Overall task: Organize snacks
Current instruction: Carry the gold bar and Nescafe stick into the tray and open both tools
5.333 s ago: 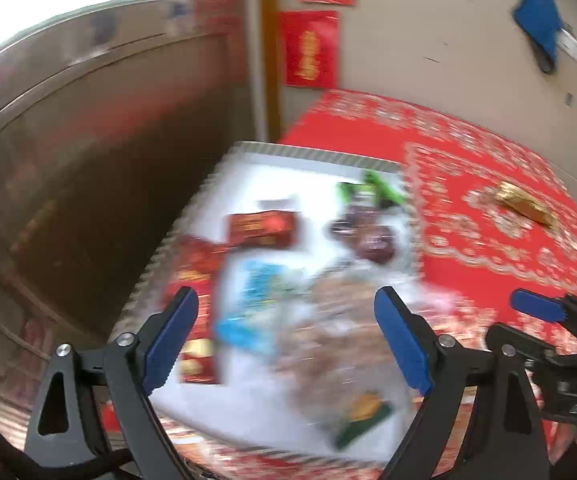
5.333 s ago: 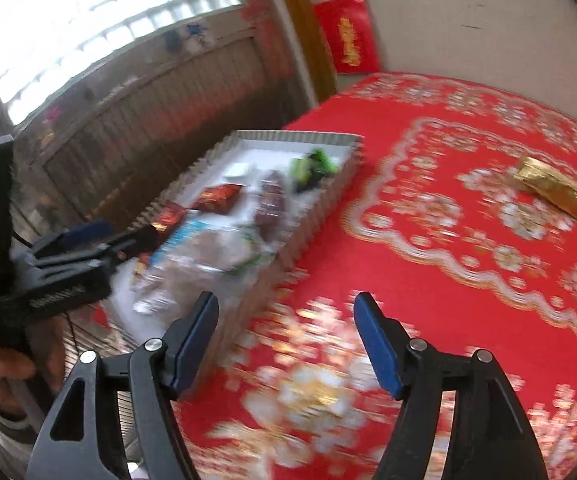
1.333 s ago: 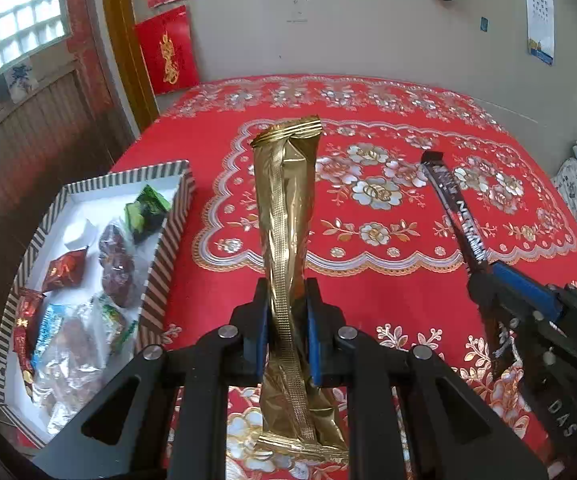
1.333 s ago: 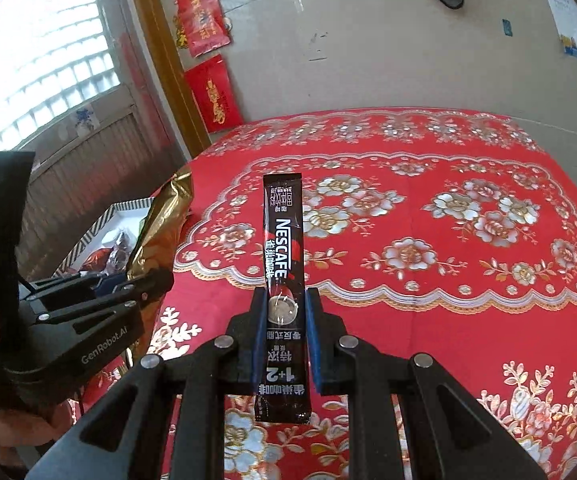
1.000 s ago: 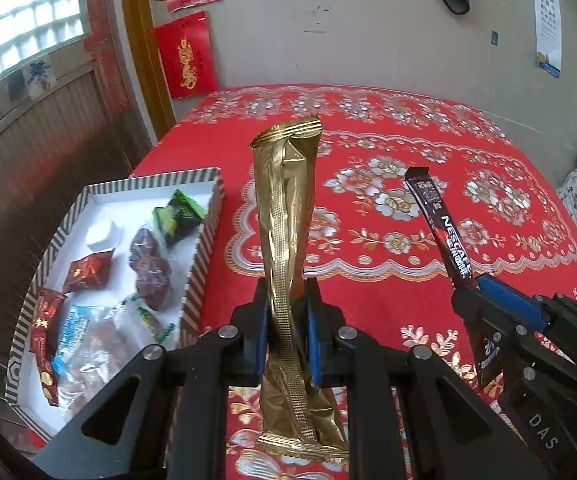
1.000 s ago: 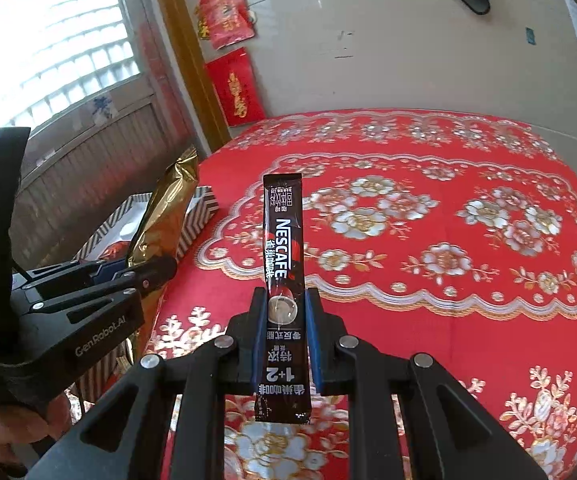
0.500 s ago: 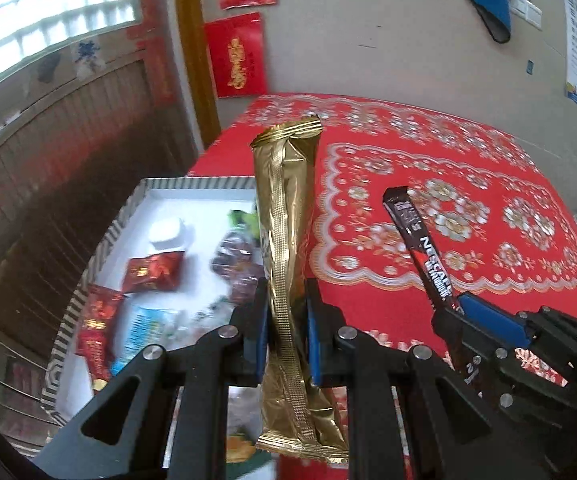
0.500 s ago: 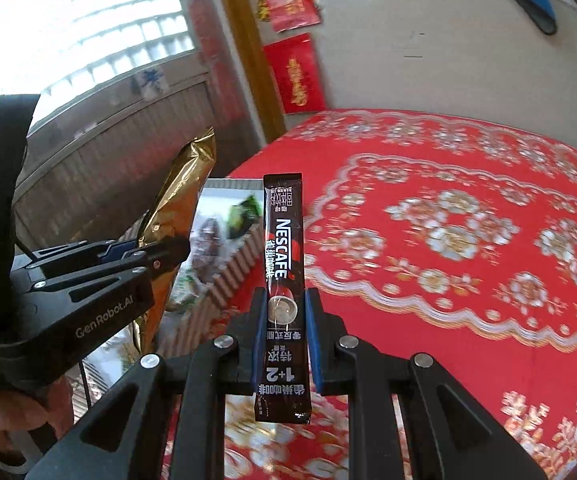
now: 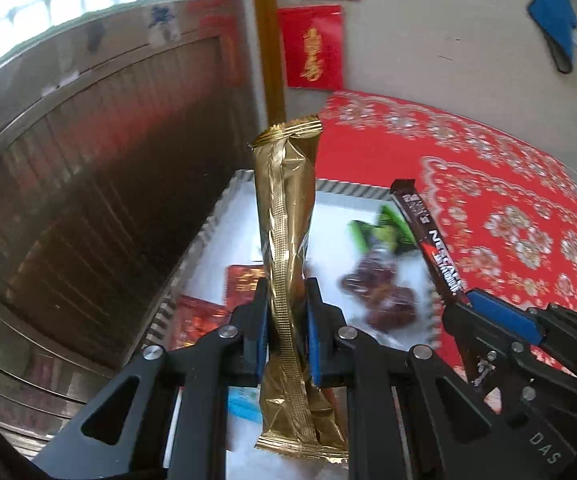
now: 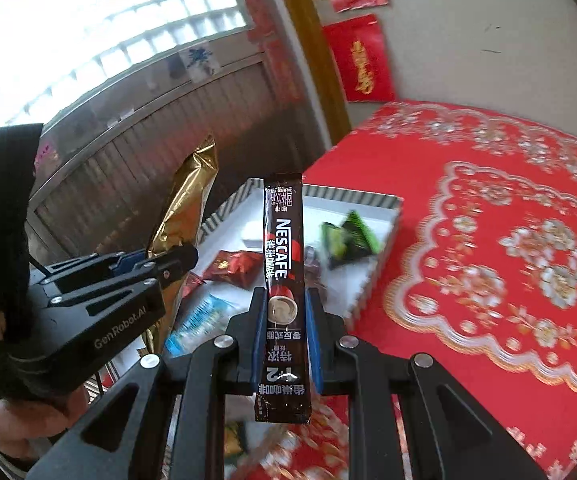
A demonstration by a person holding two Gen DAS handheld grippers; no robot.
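Observation:
My left gripper point(image 9: 286, 312) is shut on a long gold foil packet point(image 9: 286, 216) held upright over the white snack tray point(image 9: 352, 191). My right gripper point(image 10: 285, 314) is shut on a dark Nescafe coffee stick point(image 10: 283, 248), also upright, above the tray's near side point(image 10: 372, 280). In the left wrist view the right gripper point(image 9: 464, 300) with its Nescafe stick point(image 9: 428, 240) stands to the right. In the right wrist view the left gripper point(image 10: 176, 258) with the gold packet point(image 10: 186, 200) stands to the left. The tray holds several wrapped snacks: green point(image 10: 348, 242), red point(image 10: 234, 266), blue point(image 10: 198, 318), dark point(image 9: 380, 296).
The tray sits at the left edge of a table with a red floral cloth point(image 10: 508, 240). Brown wooden panelling point(image 9: 88, 200) and a window lie left of the table. A wall with red hangings point(image 9: 314, 46) stands behind.
Both grippers have swung left with their packets, from over the red cloth to over the tray. Both grips are unchanged.

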